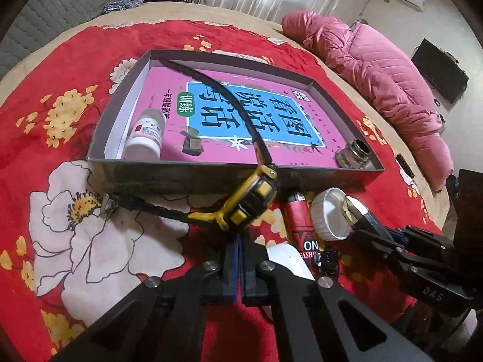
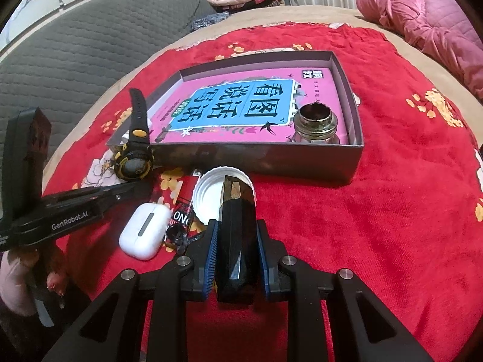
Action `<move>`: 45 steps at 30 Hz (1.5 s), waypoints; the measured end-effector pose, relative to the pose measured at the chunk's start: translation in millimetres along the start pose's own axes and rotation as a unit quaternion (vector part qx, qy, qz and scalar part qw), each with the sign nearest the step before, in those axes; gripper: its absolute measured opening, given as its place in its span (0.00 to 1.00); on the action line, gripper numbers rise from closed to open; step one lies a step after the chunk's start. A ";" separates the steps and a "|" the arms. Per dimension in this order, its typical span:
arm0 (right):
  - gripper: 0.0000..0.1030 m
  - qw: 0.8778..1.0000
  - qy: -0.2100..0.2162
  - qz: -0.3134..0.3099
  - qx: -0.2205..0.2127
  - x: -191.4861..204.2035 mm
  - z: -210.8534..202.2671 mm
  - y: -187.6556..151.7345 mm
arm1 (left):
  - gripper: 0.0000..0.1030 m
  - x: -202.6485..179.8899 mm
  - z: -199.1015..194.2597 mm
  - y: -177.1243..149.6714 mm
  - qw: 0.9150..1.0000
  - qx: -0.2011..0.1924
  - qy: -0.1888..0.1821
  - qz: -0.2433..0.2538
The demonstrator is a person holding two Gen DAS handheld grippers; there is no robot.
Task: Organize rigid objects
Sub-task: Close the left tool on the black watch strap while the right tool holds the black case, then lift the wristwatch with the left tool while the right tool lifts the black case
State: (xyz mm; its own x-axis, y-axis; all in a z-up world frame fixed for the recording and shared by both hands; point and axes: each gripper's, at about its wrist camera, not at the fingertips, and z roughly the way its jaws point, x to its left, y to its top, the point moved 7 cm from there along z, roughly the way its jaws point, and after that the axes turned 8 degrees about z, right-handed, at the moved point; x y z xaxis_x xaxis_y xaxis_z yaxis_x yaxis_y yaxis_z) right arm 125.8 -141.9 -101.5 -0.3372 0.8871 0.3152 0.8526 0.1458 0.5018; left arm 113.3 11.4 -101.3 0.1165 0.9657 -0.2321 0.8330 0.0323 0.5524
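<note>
My left gripper (image 1: 238, 241) is pressed shut on a black-and-yellow rubber wristwatch (image 1: 250, 199) at centre frame, against the grey cardboard box (image 1: 211, 178). My right gripper (image 2: 237, 232) pinches a glossy faceted dark block (image 2: 237, 226). Only the right view shows the smooth white earbud case (image 2: 145, 230).

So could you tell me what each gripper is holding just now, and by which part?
Right gripper: a dark faceted crystal, clamped across its lower body. Left gripper: shut on the watch strap just below its case.
</note>
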 end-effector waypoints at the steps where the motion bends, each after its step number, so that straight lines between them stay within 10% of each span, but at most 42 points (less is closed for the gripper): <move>1: 0.23 1.000 0.002 0.000 0.000 0.5 -0.1 -0.2 | 0.00 0.4 -0.3 -0.3 1.000 0.000 -0.001 0.000; 45: 0.23 1.000 0.017 0.020 0.000 -3.2 -3.3 2.0 | 0.00 -10.9 -37.2 0.1 0.999 -0.036 -0.027 0.025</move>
State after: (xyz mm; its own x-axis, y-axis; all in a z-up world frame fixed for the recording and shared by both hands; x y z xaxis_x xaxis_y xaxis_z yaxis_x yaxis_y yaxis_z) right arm 127.2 -145.9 -98.9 -0.3165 0.8765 0.3627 0.8658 0.1107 0.4880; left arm 92.0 10.6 -68.9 0.1878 0.9514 -0.2439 0.7845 0.0042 0.6202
